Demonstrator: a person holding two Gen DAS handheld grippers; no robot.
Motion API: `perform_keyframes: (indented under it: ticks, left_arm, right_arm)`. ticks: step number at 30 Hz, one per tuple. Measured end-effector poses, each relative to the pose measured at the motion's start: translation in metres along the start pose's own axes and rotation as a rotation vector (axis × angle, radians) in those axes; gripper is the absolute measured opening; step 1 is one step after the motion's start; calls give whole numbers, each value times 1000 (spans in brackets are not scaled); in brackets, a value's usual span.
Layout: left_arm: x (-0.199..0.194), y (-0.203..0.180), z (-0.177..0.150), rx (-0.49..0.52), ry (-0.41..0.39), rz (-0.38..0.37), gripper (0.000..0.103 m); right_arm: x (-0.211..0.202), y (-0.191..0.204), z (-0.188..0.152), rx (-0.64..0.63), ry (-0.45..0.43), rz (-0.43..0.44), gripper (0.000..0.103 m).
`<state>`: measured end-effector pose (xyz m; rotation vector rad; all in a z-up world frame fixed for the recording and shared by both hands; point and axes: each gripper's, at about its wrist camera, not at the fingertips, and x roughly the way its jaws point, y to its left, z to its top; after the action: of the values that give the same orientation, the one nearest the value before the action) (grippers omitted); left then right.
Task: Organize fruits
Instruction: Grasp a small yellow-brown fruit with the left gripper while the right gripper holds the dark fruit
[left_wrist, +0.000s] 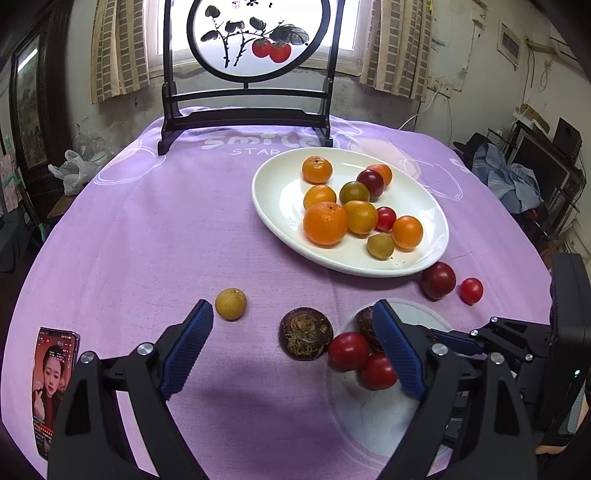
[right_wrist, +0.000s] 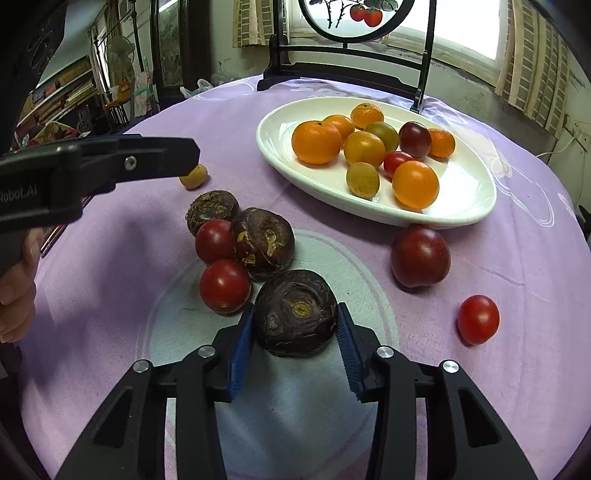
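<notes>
My right gripper (right_wrist: 295, 310) is shut on a dark water chestnut (right_wrist: 295, 314) that rests on the purple cloth, a blue pad against each side. Beyond it lie two more water chestnuts (right_wrist: 263, 242) and two red tomatoes (right_wrist: 225, 286). My left gripper (left_wrist: 291, 308) hangs open over the cloth with nothing held, one water chestnut (left_wrist: 306, 332) below its gap. A small yellow fruit (left_wrist: 231, 303) lies off its left fingertip. The white oval plate (left_wrist: 280, 229) holds oranges, tomatoes and other small fruit. A dark red plum (right_wrist: 420, 256) and a cherry tomato (right_wrist: 478, 319) lie beside the plate.
A phone (left_wrist: 55, 384) lies near the table's front left edge. A black-framed painted screen (left_wrist: 245, 122) stands at the back of the round table. A person's hand (right_wrist: 14, 291) holds the left gripper's handle at the left.
</notes>
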<state>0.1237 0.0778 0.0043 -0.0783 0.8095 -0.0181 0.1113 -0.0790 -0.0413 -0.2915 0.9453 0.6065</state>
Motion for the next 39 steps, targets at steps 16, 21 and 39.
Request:
perform_keyframes:
  ticks: [16,21,39]
  left_arm:
    - [0,1,0,1,3,11,86]
    - [4,2,0,-1,10,20,86]
    - [29,55,-13,-26,126,155,86]
  right_arm:
    - [-15,-7,-7,32,-33,11,43]
    - [-18,-10,-7,41,-45,17,43]
    - [-42,-23,-14,72,-109,57,43]
